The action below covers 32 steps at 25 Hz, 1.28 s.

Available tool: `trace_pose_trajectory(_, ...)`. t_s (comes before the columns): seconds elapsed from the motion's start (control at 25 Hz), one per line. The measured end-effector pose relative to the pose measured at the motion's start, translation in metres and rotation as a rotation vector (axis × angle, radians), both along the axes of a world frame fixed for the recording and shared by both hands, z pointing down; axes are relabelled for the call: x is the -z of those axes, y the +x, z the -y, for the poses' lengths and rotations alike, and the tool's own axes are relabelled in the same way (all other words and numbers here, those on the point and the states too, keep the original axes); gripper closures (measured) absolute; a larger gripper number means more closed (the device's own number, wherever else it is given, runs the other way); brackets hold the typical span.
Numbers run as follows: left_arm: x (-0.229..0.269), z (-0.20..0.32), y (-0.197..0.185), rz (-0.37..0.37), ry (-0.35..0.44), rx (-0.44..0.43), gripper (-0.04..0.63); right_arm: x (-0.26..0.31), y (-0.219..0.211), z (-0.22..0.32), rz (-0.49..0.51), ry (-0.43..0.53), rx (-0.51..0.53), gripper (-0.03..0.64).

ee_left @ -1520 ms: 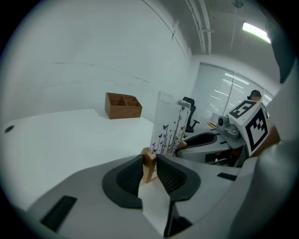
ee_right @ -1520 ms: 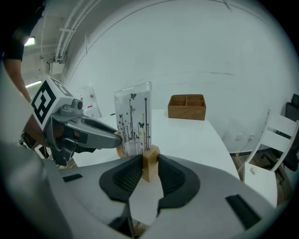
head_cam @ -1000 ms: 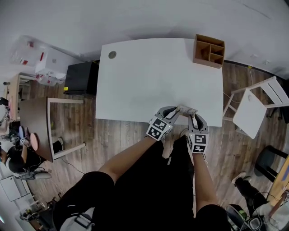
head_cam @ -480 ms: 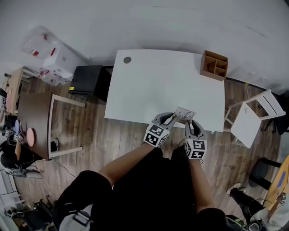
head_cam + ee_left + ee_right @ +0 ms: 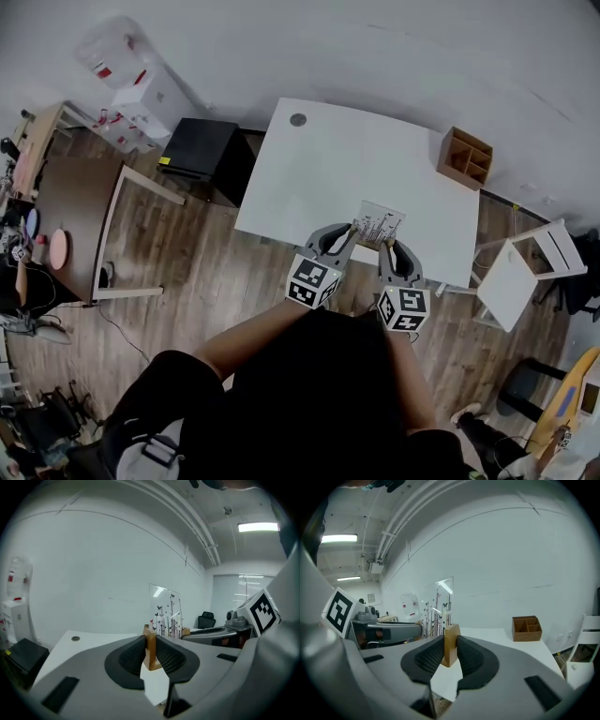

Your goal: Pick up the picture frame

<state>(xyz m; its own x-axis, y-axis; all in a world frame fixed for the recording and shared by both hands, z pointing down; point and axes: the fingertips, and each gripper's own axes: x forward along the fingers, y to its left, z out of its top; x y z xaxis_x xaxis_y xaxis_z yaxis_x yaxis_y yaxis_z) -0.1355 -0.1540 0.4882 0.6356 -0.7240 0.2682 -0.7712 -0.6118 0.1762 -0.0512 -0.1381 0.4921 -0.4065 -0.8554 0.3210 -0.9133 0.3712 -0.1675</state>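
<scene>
Two grippers now carry the frame (image 5: 380, 225) between them: my left gripper (image 5: 352, 234) pinches the left foot (image 5: 150, 648), a small wooden block at that end, and my right gripper (image 5: 388, 248) pinches the right foot (image 5: 451, 646). Both sets of jaws are closing tighter on the wood. A second ago the frame sat low at the near edge of the desk (image 5: 319, 173). Since then both hands have come up and it hangs upright in the air over that near edge. Its glass pane (image 5: 165, 613) with the butterfly print stands above the feet, clear of the desk as far as I can judge. I'd call the pick-up done in substance. What remains is keeping both hands level, since an uneven pull could twist the pane out of a foot. The box (image 5: 466, 157) at the far right corner is well apart
</scene>
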Motion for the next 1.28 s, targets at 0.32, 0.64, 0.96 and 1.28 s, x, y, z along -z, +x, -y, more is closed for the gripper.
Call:
trace_pose_trajectory(0.32, 0.038, -0.006, -0.046, -0.029, 0.079, 0.089, 0.523, 0.038, -0.044, 0.0, 0.002, 0.087, 0.086, 0.525)
trace_pose_trajectory(0.64, 0.051, -0.011, -0.063, -0.02, 0.139, 0.146, 0.525, 0.05, -0.06, -0.001, 0.02, 0.128, 0.107, 0.525)
trace_pose_trajectory(0.96, 0.055, -0.012, -0.072, -0.024, 0.149, 0.166, 0.528, 0.056, -0.068, -0.001, 0.028, 0.141, 0.1, 0.526)
trace_pose_trajectory(1.28, 0.056, -0.016, -0.072, -0.05, 0.146, 0.175, 0.528, 0.059, -0.069, -0.005, -0.009, 0.163, 0.095, 0.531)
